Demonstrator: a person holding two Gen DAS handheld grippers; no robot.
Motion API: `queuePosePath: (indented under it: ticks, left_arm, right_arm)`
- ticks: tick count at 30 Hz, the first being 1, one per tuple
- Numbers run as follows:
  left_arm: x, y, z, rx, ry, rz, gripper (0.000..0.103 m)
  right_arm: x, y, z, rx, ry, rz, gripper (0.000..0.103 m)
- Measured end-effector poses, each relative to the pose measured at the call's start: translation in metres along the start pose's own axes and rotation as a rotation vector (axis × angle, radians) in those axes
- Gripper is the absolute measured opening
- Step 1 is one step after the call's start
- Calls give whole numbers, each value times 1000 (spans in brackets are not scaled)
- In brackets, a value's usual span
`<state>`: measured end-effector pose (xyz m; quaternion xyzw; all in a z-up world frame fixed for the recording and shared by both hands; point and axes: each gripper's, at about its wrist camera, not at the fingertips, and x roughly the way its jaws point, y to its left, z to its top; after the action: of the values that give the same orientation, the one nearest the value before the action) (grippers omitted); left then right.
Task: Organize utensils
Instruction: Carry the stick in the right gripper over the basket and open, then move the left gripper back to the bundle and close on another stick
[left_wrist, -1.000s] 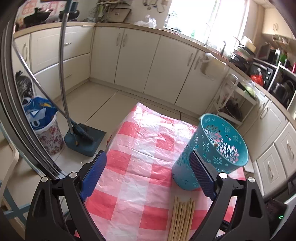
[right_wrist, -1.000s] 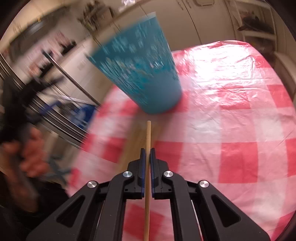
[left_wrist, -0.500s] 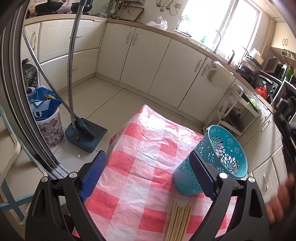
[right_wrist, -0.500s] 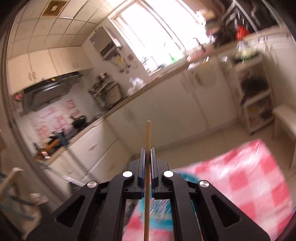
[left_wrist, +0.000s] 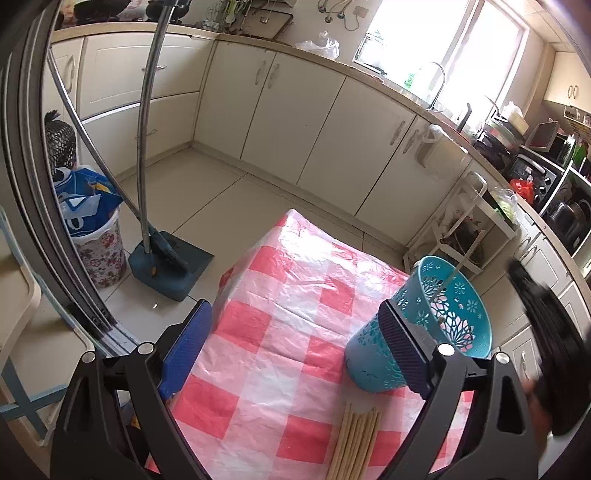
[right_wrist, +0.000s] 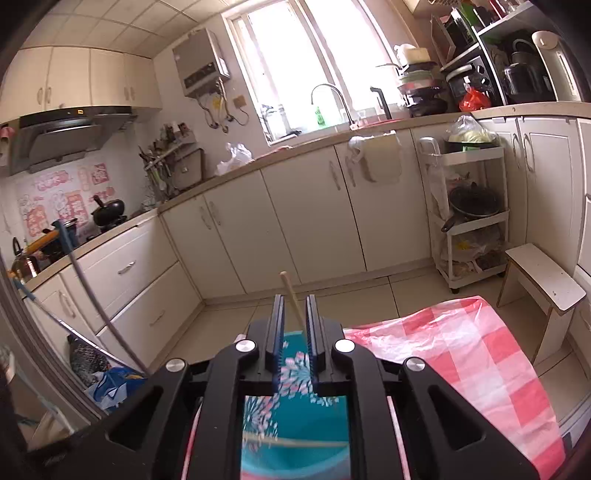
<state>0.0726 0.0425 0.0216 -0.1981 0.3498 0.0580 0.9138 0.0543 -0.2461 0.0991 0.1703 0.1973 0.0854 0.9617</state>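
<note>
A teal perforated holder (left_wrist: 424, 332) stands on the red-and-white checked tablecloth (left_wrist: 288, 332). One wooden chopstick (left_wrist: 461, 262) leans inside it, its top past the rim. A bundle of several chopsticks (left_wrist: 354, 439) lies on the cloth in front of the holder. My left gripper (left_wrist: 295, 350) is open and empty, its right finger (left_wrist: 402, 347) in front of the holder. My right gripper (right_wrist: 294, 325) hangs over the holder (right_wrist: 295, 417), open a little; the chopstick (right_wrist: 291, 295) stands loose between its jaws. It appears blurred at the right edge of the left wrist view (left_wrist: 546, 354).
A dustpan and broom (left_wrist: 162, 258) and a floral bin (left_wrist: 96, 236) stand on the floor left of the table. Cabinets (left_wrist: 295, 122) run along the back. A white cart (right_wrist: 469, 214) and a small stool (right_wrist: 539, 280) stand at the right.
My right gripper rose over the holder and opened; the chopstick it held now leans in the holder. The left gripper drew back a little.
</note>
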Motion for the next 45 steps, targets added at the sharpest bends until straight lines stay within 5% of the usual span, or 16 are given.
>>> queuePosePath:
  ticks: [7,15,22,36,40,45]
  left_arm:
    - [-7,-3,-4,44,-37,49,88]
    - [-21,-26,-21,207,-107,106,92]
    - [-28,-34,-25,271,-134,121,94]
    - [-21,-33,-27,290,-96,126,95]
    - [-9,-28,-29,292,-42,142,95]
    - [2,-18,-29,275,12,151,95]
  right_arm:
    - [-83,-1,-59,-120,-47,-92,39]
    - [-51,-17,-90,-70,186,-123,48]
    - [-49,-12,-99,-109,220,-121,54]
    - [-29,-10,-125,-179,397,-138,54]
    - [-12,-19,-143,-157,538,-119,33]
    - [-6,-16,-156,-175,596,-107,30]
